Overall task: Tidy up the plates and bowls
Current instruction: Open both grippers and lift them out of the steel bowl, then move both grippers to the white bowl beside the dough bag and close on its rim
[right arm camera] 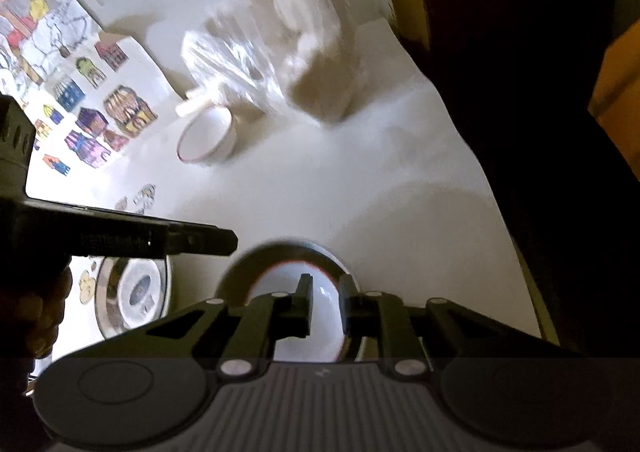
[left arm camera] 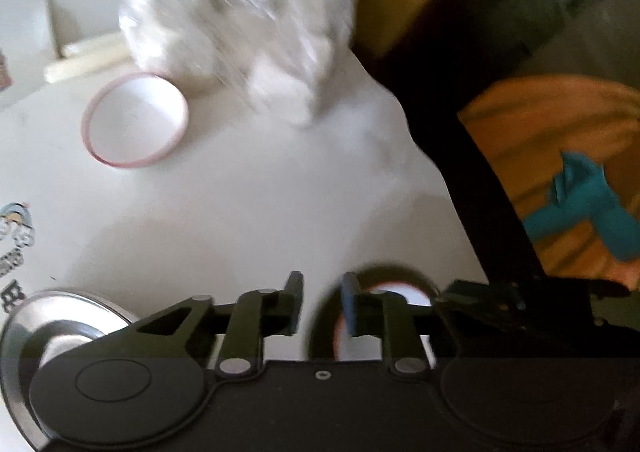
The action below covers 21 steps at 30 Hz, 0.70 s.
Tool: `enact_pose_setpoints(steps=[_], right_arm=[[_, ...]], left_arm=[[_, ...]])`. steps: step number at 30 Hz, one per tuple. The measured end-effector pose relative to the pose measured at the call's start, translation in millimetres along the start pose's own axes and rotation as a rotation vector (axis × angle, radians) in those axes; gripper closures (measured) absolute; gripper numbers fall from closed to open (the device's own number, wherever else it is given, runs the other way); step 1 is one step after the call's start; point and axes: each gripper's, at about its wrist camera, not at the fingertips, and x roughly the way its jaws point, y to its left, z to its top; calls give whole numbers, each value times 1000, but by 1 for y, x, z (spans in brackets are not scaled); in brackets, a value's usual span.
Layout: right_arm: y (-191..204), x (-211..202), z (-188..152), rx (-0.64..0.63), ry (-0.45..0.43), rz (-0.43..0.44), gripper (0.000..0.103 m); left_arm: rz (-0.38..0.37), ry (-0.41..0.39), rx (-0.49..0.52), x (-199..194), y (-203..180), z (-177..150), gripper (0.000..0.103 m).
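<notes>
Three dishes show on the white counter (right arm camera: 304, 188), and none is stacked on another as far as the views show, so the sorting looks barely begun. A red-rimmed white bowl (right arm camera: 206, 134) stands alone at the far side, just in front of a clear plastic bag (right arm camera: 276, 68) of white things. A second red-rimmed bowl (right arm camera: 296, 292) sits near, right under the right tool (right arm camera: 325, 302). A steel plate (right arm camera: 132, 292) lies to its left, apart from it.

The right tool stands slightly parted. Its jaws straddle the near bowl's right-hand wall, one finger inside the bowl and one outside, but whether the pads press on the rim I cannot tell; it reads as a loosened grip rather than a firm one.

The left tool (left arm camera: 322, 302) is released, its jaws parted with nothing between them. It hangs over bare counter, with the steel plate at its left and the near bowl partly hidden behind its right finger.

What is left, I judge: gathering the two bowls together and placing the plate.
</notes>
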Motion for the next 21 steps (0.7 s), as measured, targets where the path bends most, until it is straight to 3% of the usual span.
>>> enact_pose_setpoints(steps=[5,7,11,16,21], right_arm=[[7,4,18,-16,-46,33,65],[12,10,26,-30,-51,49,54],[22,22,41,-57,-53,79,41],[38,38,59,-84,-54,97,18],[48,57,76,-88,-55,111,7]], left_arm=[[71,-86,-82,-17,28,9,32],[102,-106,-116,-22,39,12,23],[160,-135,-171,-29,60,18,3],[233,-142,-209,-28,80,25,1],[294,-109,-233,-16,96,37,1]])
